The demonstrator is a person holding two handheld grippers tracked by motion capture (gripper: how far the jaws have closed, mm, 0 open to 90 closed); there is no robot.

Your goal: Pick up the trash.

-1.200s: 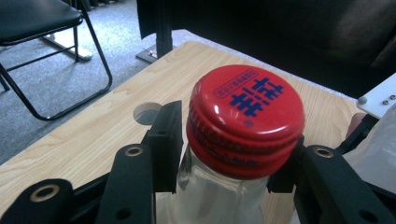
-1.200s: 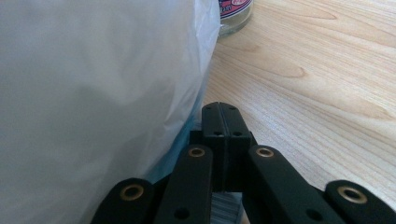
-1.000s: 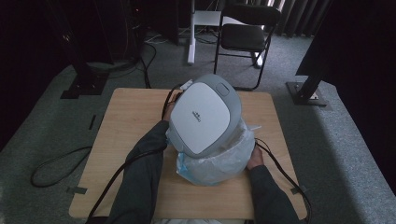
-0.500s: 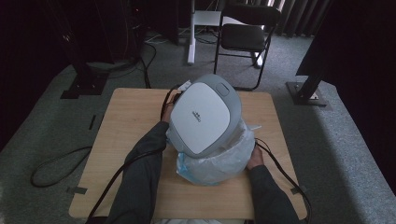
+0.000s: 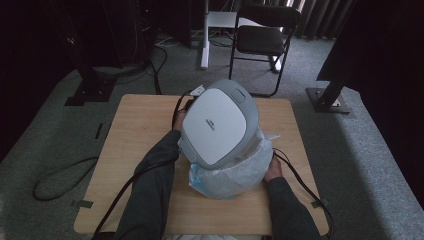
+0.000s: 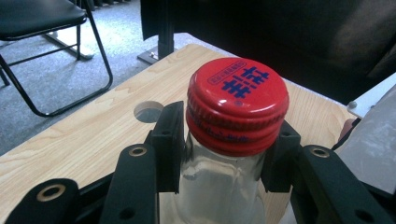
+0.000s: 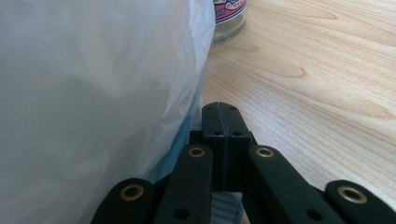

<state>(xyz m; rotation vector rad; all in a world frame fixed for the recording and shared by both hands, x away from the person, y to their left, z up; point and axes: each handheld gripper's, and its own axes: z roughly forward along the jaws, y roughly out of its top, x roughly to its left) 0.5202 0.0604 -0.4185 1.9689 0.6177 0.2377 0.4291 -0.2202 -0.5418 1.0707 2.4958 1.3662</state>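
Note:
A clear glass bottle (image 6: 219,191) with a red screw cap (image 6: 238,100) printed in blue stands on the wooden table (image 6: 84,135). My left gripper (image 6: 225,149) has just been closing; its pads now press on the bottle's neck just under the cap. My right gripper (image 7: 225,116) is shut with nothing in it, low over the table (image 7: 317,70), right beside a white plastic bag (image 7: 93,93). Past its jaws stands the base of a glass bottle (image 7: 229,18) with a pink label. In the high view a grey and white rounded device (image 5: 220,125) hides both grippers above the bag (image 5: 230,172).
A round hole (image 6: 148,111) is cut in the tabletop behind the bottle. Both forearms lie on the table (image 5: 140,125), with cables trailing off its near edge. A black folding chair (image 5: 262,37) and dark stand bases sit on the carpet beyond.

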